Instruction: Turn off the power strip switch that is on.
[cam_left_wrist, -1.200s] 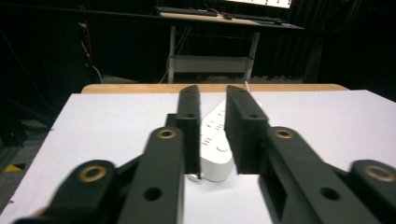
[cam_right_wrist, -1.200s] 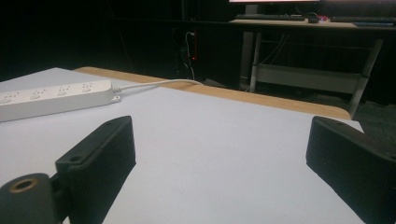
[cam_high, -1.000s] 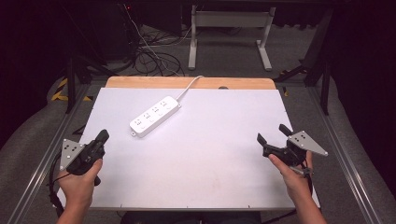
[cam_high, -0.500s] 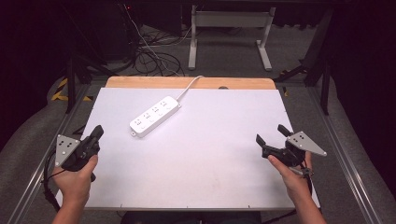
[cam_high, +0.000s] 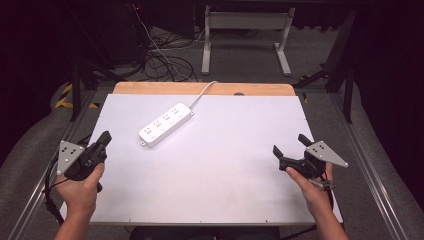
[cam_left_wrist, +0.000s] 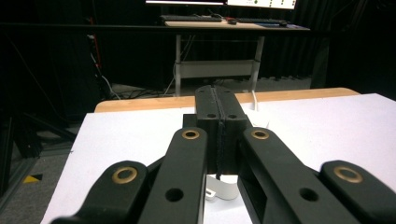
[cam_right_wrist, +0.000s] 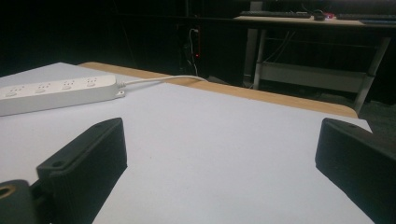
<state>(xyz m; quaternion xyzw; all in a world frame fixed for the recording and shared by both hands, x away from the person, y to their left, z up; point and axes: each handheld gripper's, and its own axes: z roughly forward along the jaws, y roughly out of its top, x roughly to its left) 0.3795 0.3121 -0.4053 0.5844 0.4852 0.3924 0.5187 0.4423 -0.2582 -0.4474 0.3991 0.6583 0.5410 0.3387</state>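
A white power strip (cam_high: 165, 124) lies at an angle on the white table top (cam_high: 215, 165), left of centre toward the back, its cord (cam_high: 201, 92) running off the far edge. My left gripper (cam_high: 104, 138) is held at the table's left edge, shut with nothing between its jaws; in the left gripper view the jaws (cam_left_wrist: 218, 112) press together and hide most of the strip. My right gripper (cam_high: 291, 144) hovers near the right edge, open and empty. The right gripper view has the power strip (cam_right_wrist: 56, 92) at far left beyond the spread jaws.
A bare wooden strip (cam_high: 200, 88) borders the table's far edge. Behind it stand a metal desk frame (cam_high: 245, 30) and tangled cables (cam_high: 160, 60) on the floor. Metal rails run along both sides of the table.
My left gripper has drawn back toward the left edge and slightly nearer the person. The right gripper has stayed almost still, open throughout.
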